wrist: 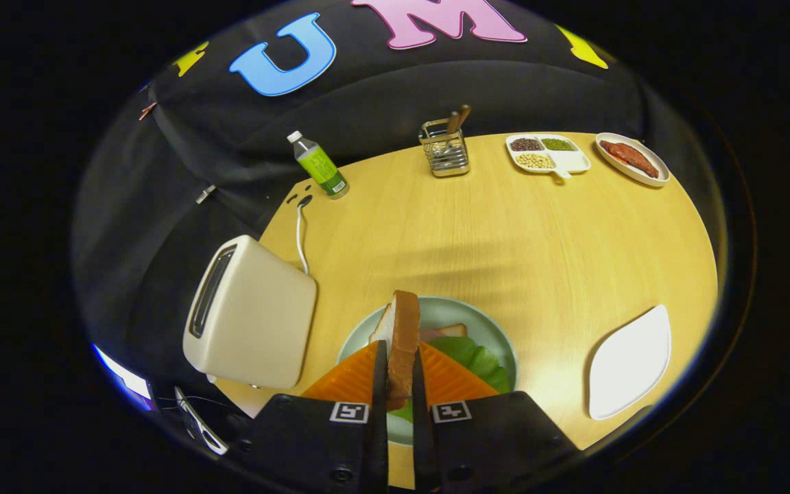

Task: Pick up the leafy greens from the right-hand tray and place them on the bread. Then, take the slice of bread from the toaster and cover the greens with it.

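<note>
On the left, beside the wooden table's (pixel 505 233) edge, the cream toaster (pixel 251 312) stands with its slots dark and no bread visible in them, its white cord (pixel 300 237) running back toward a green-labelled bottle (pixel 319 167). Right of the toaster, the gripper (pixel 400 384) is clamped on the slice of bread (pixel 402 336), both fingers pressing its flat faces, so the slice stands on edge with its long axis running forward, away from the fingers. Directly beneath it lies the pale green plate (pixel 450 310), where the leafy greens (pixel 470 353) already rest over a lower bread slice (pixel 444 332) whose corner peeks out just beyond them. The move ahead, as I judge it, turns on this: the slice hangs over the greens but upright, so it must be tipped flat before release. Further right sits the white tray (pixel 631 363), well apart from the plate.
</note>
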A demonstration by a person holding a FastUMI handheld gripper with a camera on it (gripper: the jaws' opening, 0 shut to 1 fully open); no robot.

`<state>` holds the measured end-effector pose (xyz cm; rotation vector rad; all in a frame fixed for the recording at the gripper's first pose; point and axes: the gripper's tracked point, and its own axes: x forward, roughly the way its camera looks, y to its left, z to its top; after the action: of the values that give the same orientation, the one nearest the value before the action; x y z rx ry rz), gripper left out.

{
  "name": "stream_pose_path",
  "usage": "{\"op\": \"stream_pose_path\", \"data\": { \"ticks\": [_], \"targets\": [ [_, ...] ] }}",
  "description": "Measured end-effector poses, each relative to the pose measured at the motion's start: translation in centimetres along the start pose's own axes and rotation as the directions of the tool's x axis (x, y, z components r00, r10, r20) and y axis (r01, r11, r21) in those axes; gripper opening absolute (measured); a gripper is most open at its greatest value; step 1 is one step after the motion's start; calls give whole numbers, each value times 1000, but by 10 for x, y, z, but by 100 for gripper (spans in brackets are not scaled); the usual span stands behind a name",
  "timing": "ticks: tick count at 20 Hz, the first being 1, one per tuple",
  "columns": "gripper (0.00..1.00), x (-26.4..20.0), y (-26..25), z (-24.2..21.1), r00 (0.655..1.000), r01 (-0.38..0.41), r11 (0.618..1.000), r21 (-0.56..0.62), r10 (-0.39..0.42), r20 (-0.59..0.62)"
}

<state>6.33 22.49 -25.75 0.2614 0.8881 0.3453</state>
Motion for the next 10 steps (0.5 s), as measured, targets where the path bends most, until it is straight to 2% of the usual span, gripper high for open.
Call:
{"op": "stream_pose_path", "data": {
  "ticks": [1, 3, 4, 5, 6, 7, 8, 9, 10],
  "targets": [
    [20, 0, -9, -3, 1000, 16, 1000, -5, -16, -5],
    [30, -1, -24, -10, 998, 54, 998, -22, -55, -10],
    [45, -2, -31, -13, 997, 75, 996, -41, -75, -18],
    [47, -2, -38, -17, 996, 90, 994, -56, -92, -24],
    [53, -3, -43, -21, 994, 102, 992, -73, -104, -30],
    [61, -3, -48, -24, 993, 111, 989, -93, -115, -37],
    [75, -4, -50, -27, 992, 114, 987, -109, -119, -37],
    [75, -7, -51, -26, 993, 110, 987, -121, -114, -29],
    [86, -11, -52, -23, 994, 109, 986, -130, -112, -18]
  ]
}}
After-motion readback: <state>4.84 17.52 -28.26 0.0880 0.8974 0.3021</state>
